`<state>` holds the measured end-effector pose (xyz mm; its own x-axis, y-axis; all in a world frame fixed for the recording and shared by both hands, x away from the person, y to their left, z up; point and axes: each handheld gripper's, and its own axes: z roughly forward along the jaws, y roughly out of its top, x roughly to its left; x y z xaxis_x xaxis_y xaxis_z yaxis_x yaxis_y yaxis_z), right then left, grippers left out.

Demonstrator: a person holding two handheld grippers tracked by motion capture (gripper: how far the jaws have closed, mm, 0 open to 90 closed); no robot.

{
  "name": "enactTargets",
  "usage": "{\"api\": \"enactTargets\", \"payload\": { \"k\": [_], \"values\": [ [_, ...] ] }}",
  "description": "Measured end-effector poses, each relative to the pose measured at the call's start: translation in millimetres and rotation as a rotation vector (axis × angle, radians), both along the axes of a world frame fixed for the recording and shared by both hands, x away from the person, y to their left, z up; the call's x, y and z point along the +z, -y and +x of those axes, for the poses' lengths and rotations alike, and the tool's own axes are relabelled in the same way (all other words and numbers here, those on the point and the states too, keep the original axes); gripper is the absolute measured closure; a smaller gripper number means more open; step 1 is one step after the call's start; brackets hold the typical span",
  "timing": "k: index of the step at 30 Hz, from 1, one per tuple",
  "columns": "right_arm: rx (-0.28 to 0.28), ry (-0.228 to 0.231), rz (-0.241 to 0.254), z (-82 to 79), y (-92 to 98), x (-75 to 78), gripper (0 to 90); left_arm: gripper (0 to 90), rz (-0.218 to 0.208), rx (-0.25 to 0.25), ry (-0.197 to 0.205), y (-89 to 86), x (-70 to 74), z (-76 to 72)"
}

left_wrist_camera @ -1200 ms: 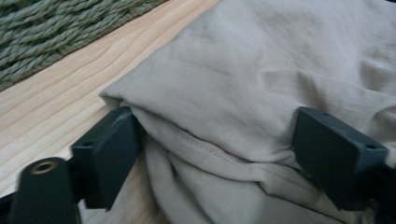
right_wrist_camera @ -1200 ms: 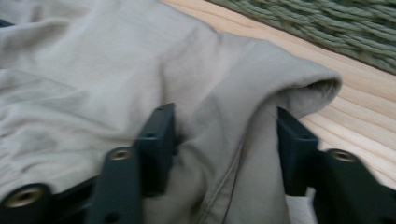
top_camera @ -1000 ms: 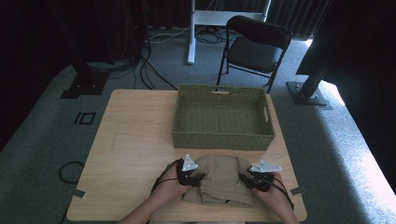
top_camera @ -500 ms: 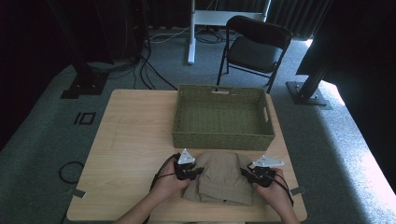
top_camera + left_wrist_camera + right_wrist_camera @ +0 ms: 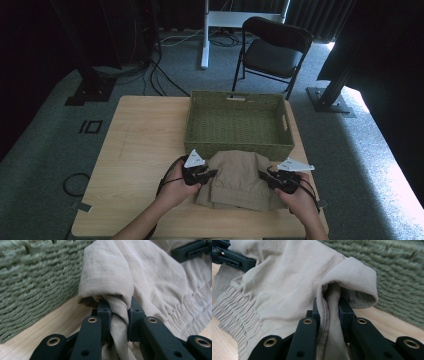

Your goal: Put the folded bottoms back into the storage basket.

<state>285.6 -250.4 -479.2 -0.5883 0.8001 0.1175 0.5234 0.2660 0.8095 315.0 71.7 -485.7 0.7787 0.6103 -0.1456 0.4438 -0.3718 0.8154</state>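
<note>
A folded beige garment (image 5: pixel 239 179) with an elastic waistband lies on the wooden table (image 5: pixel 140 150) just in front of the green woven basket (image 5: pixel 237 125). My left gripper (image 5: pixel 210 174) is shut on the garment's left edge, the cloth (image 5: pixel 119 315) pinched between its jaws. My right gripper (image 5: pixel 262 175) is shut on the right edge, with a fold of cloth (image 5: pixel 329 312) squeezed between its jaws. The basket wall (image 5: pixel 32 277) stands close beside the left gripper, and the basket wall (image 5: pixel 399 272) is close beside the right one too.
The basket is empty and sits at the table's far middle. A black folding chair (image 5: pixel 272 50) and a white desk leg (image 5: pixel 205 35) stand beyond the table. Cables run over the grey carpet to the left. Bare tabletop stretches left of the garment.
Both grippers, holding the garment's edges, have shifted slightly forward toward the basket, and the garment's far edge has bunched up against the basket's front wall.
</note>
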Motion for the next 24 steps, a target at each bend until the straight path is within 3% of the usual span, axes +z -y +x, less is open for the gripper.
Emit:
{"api": "enactTargets", "payload": {
  "k": [6,15,24],
  "values": [
    [-0.003,0.019,0.047,0.6,5.3,12.5,80.4,78.7,-0.02,-0.006,0.01,-1.3,12.0,2.4],
    [-0.004,0.059,0.071,4.7,6.9,30.7,80.4,79.0,-0.034,-0.004,0.038,-0.3,33.0,11.0],
    [-0.002,0.095,0.09,21.2,7.2,57.5,80.3,79.1,-0.052,0.002,0.059,-2.6,61.6,27.1]
  ]
}}
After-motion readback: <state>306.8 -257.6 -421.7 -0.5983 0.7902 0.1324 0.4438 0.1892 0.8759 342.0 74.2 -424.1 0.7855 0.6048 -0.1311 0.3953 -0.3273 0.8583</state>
